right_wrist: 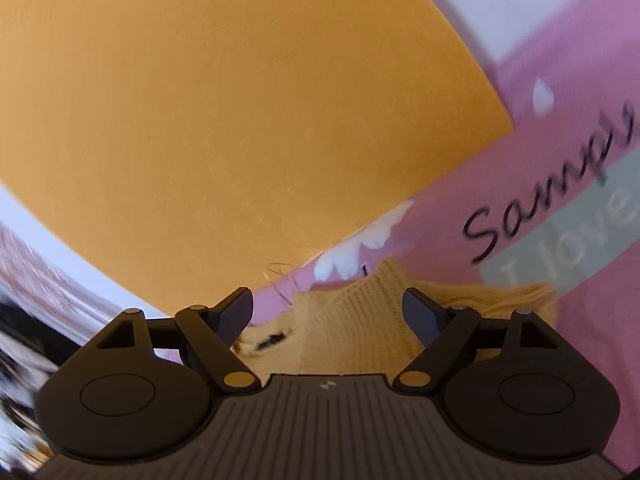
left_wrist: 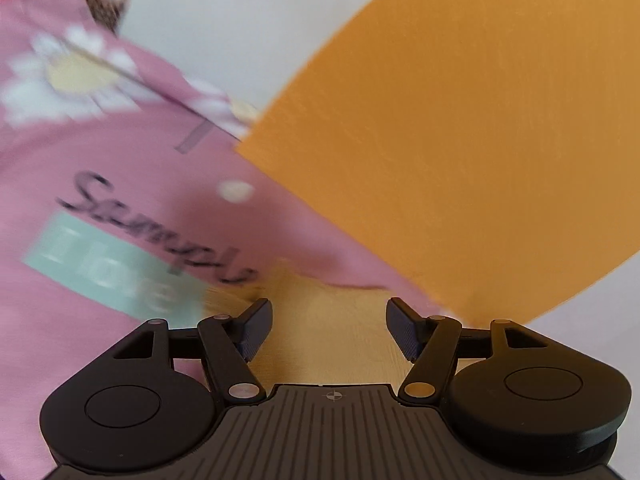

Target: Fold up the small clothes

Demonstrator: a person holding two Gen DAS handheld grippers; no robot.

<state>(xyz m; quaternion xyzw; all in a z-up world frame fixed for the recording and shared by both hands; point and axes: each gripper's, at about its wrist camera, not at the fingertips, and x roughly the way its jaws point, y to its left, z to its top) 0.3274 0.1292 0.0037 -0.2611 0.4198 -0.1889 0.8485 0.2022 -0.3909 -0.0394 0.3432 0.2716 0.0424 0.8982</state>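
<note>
Mustard-yellow ribbed knit, a small garment (right_wrist: 352, 320) with a fuzzy edge, lies bunched on top of a pink printed T-shirt (left_wrist: 80, 168) with white daisies and dark script lettering. Just behind both sits a flat orange sheet (left_wrist: 460, 120), smooth like a mat or board, on a pale surface (left_wrist: 208, 20).

Both tongs are released. The left gripper (left_wrist: 329, 330) has its jaws spread wide with the yellow knit showing in the gap, and neither pad presses on it. The right gripper (right_wrist: 327, 316) is likewise parted over the knit's ribbed cuff or neck end, with cloth between the jaws but not pinched. Motion blur softens the left view, so the exact lie of the fabric edge there is hard to read.

Judging from this, the step in hand is letting the yellow piece go after a fold, or lining up for a fresh grasp. To do it well, each gripper should aim at a single clear edge of the knit and not at the pink shirt beneath, since a deep bite could catch both layers. Taking matching corners at the same time would keep the fold square, and low, level travel would stop the soft knit from sagging or unrolling.
</note>
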